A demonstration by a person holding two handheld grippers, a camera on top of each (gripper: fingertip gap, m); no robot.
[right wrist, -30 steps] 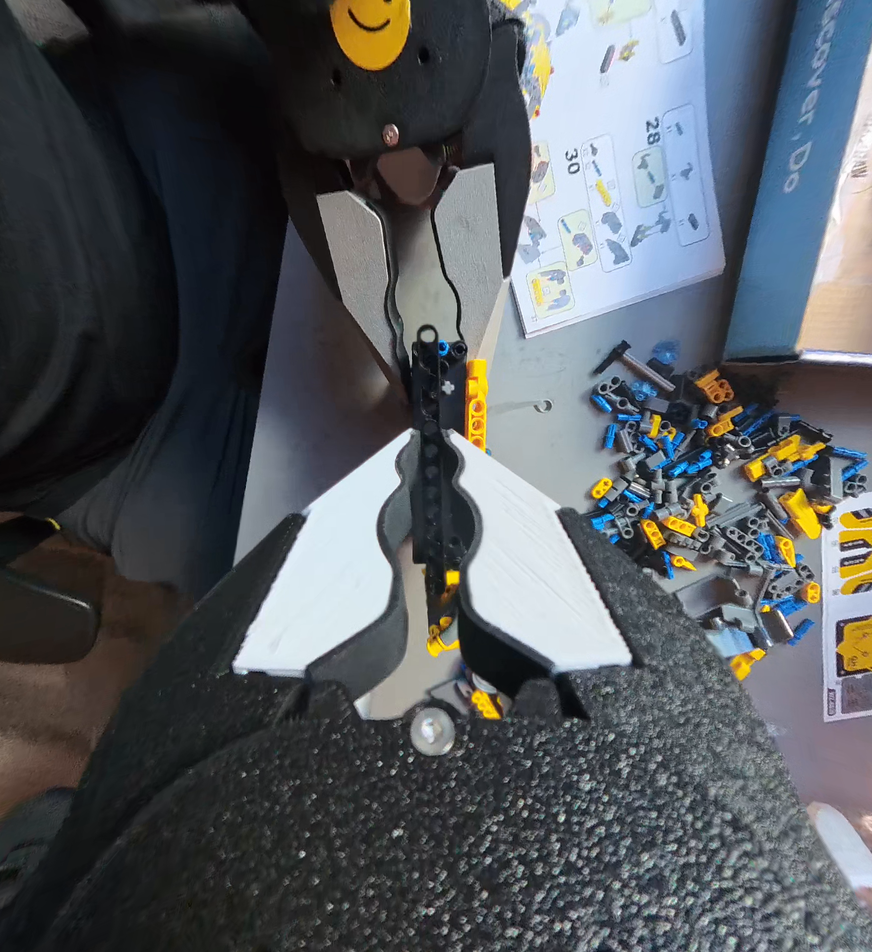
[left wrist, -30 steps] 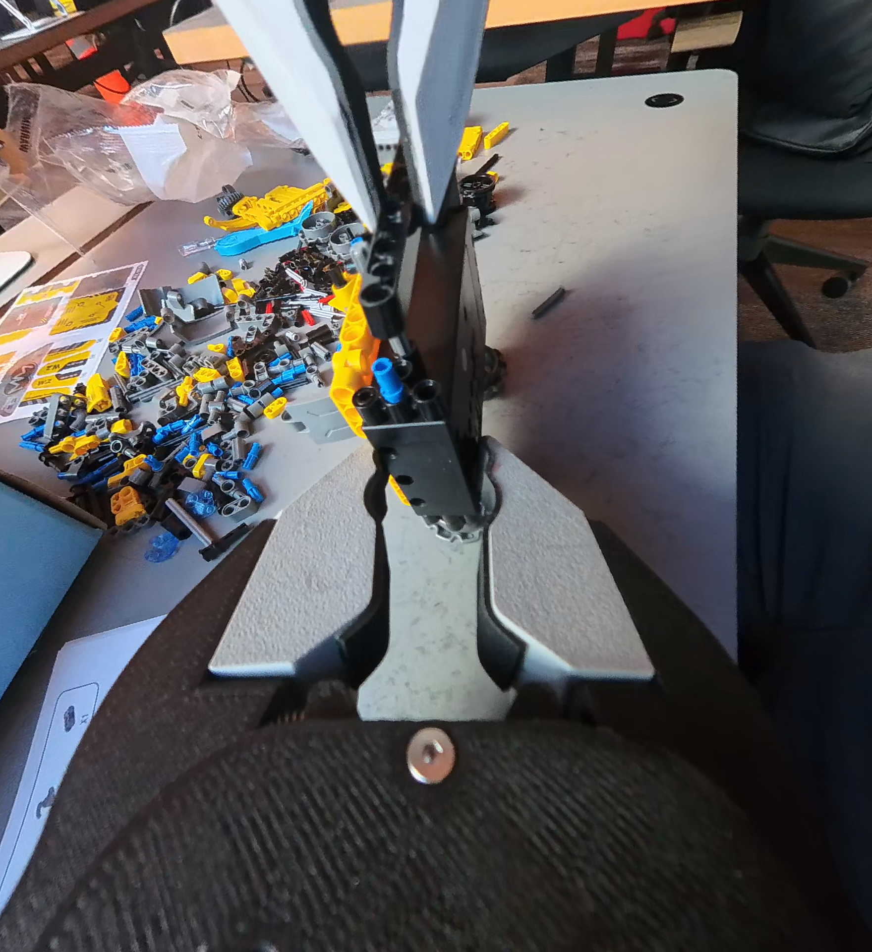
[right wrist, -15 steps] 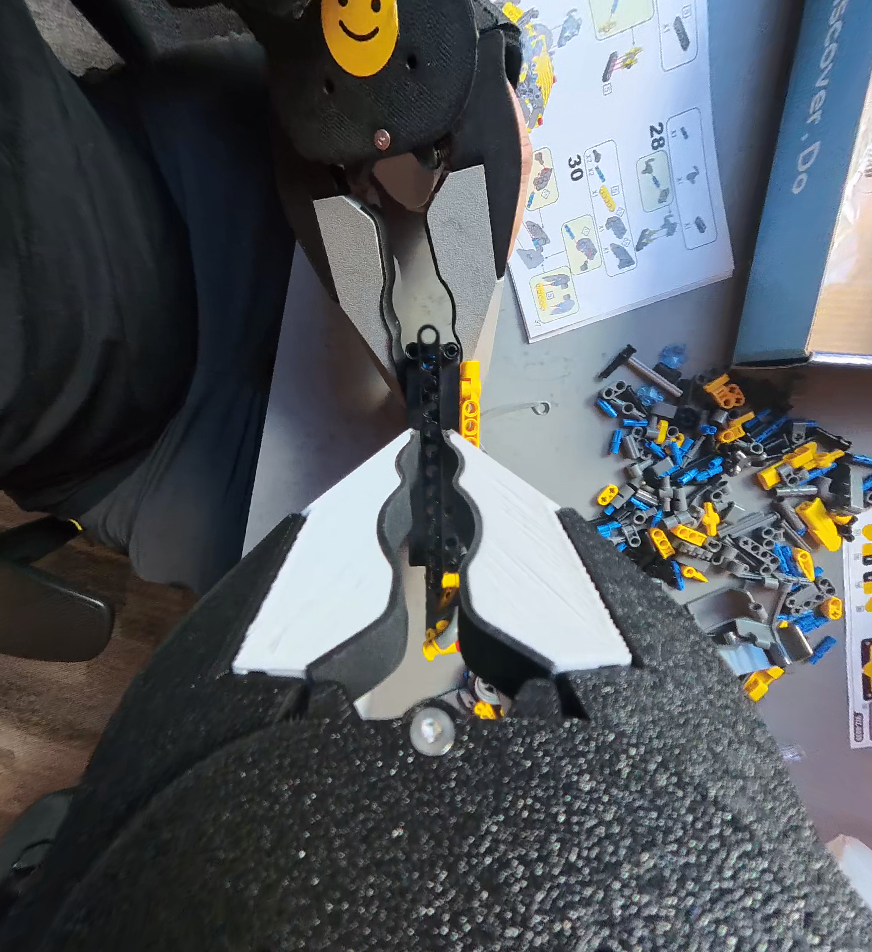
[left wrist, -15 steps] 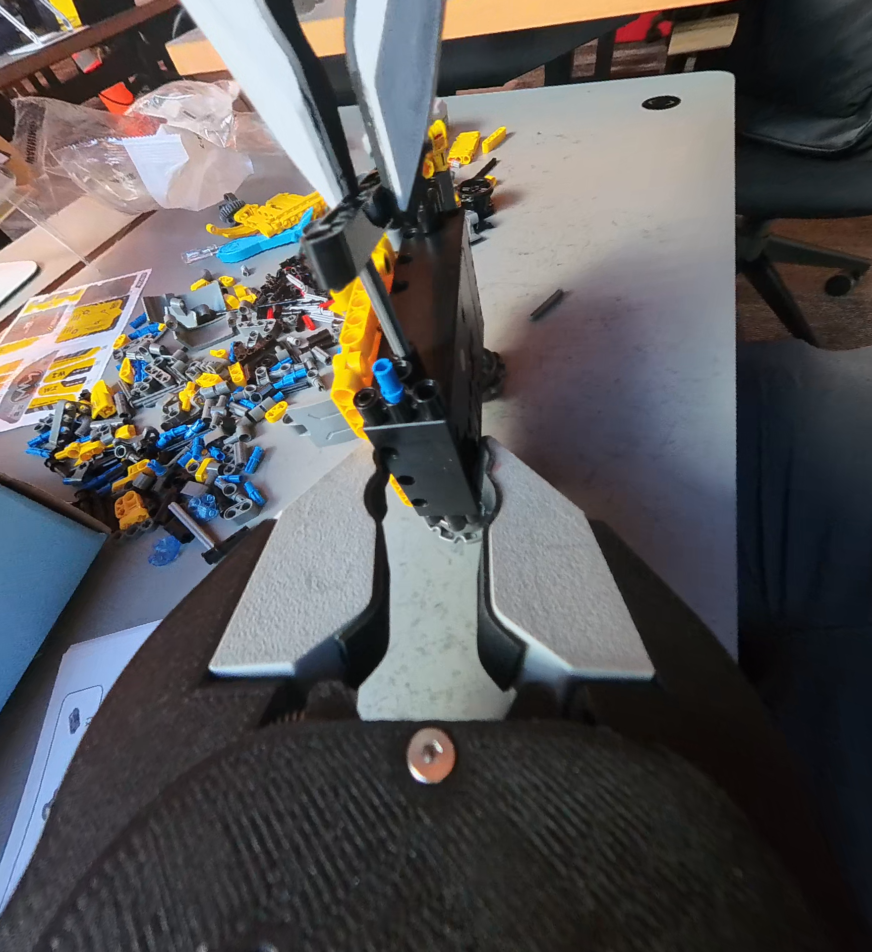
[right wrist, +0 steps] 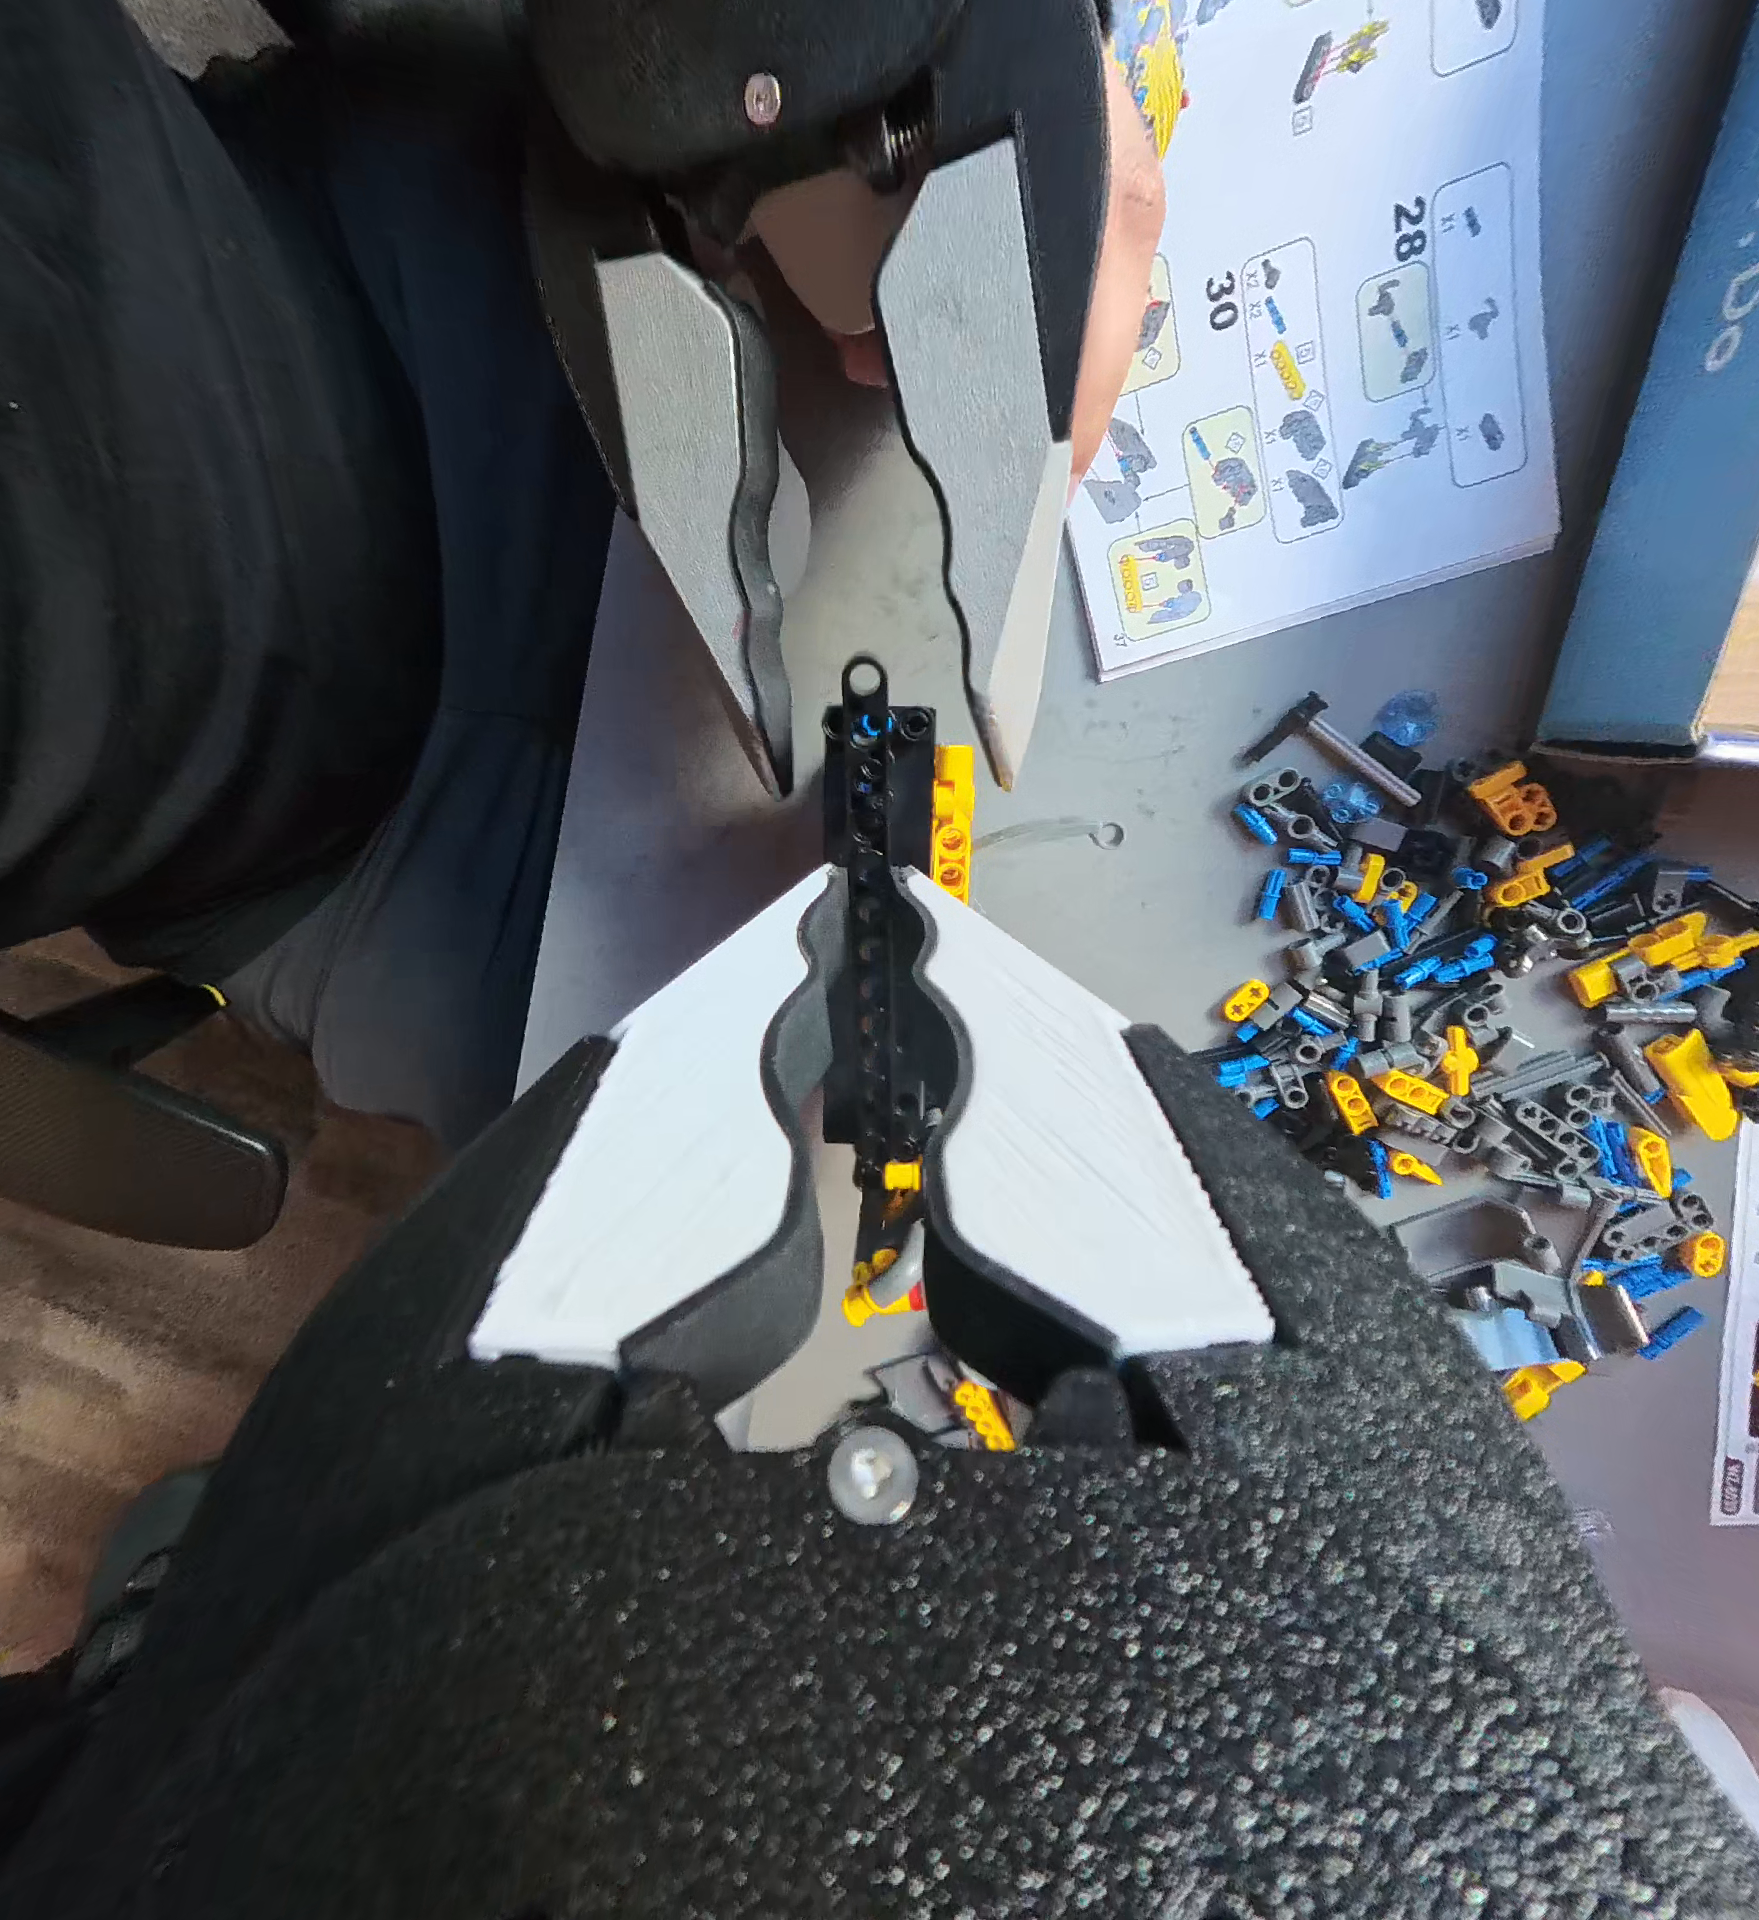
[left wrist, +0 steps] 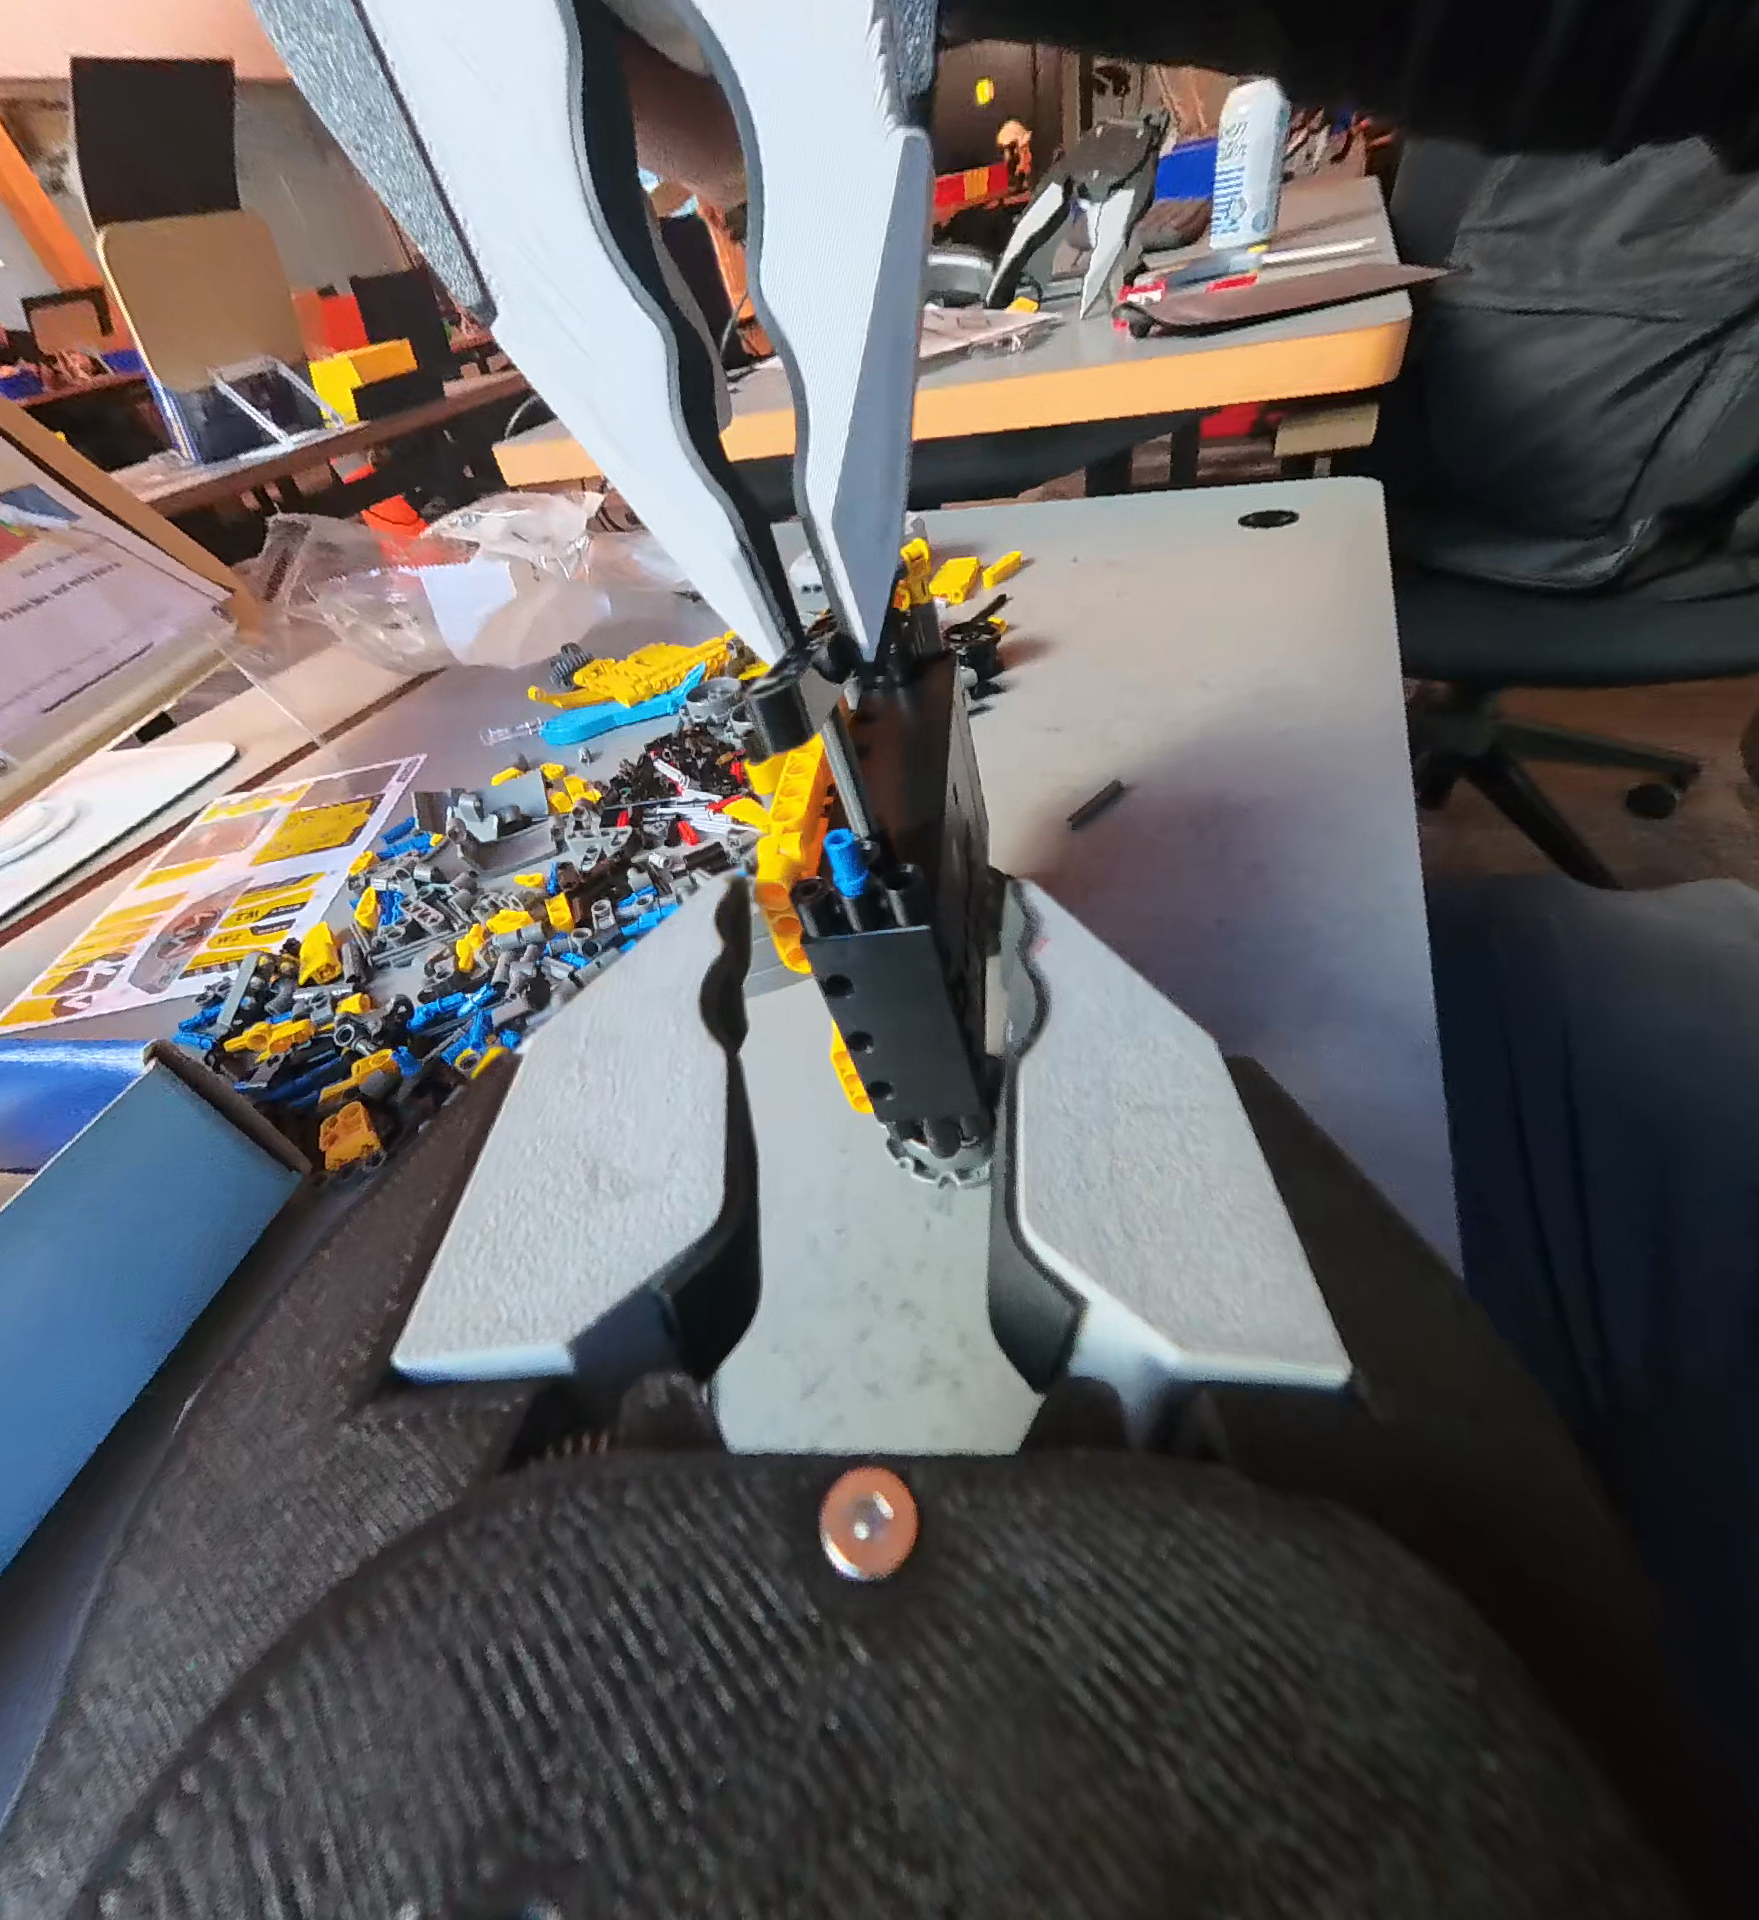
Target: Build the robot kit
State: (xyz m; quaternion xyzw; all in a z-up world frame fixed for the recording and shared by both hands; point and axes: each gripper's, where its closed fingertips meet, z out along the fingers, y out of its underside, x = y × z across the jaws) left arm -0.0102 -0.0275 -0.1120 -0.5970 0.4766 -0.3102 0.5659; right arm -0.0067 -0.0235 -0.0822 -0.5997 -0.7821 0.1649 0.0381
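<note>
A black and yellow toy-brick assembly (left wrist: 896, 997) stands upright over the grey table (left wrist: 1218, 727). My right gripper (right wrist: 877, 883) is shut on its long black beam (right wrist: 875, 987). In the left wrist view it comes down from above (left wrist: 825, 644) and pinches the assembly's far end. My left gripper (left wrist: 870, 904) is open. The assembly's near end sits between its fingers, close against the right finger (left wrist: 1114, 1143), with a gap to the left one. In the right wrist view the left gripper (right wrist: 890, 779) stands open around the assembly's tip (right wrist: 859, 727).
A pile of small blue, yellow, grey and black pieces (left wrist: 501, 935) lies left of the assembly. It also shows in the right wrist view (right wrist: 1477, 1018). An instruction booklet (right wrist: 1322, 364), a blue box (left wrist: 75, 1247) and plastic bags (left wrist: 459, 592) lie around it. A person's leg (left wrist: 1633, 1143) is at the right table edge. The grippers are tip to tip, or close to it.
My left gripper has opened and let go of the assembly, and it has tilted upward. My right gripper still holds the assembly.
</note>
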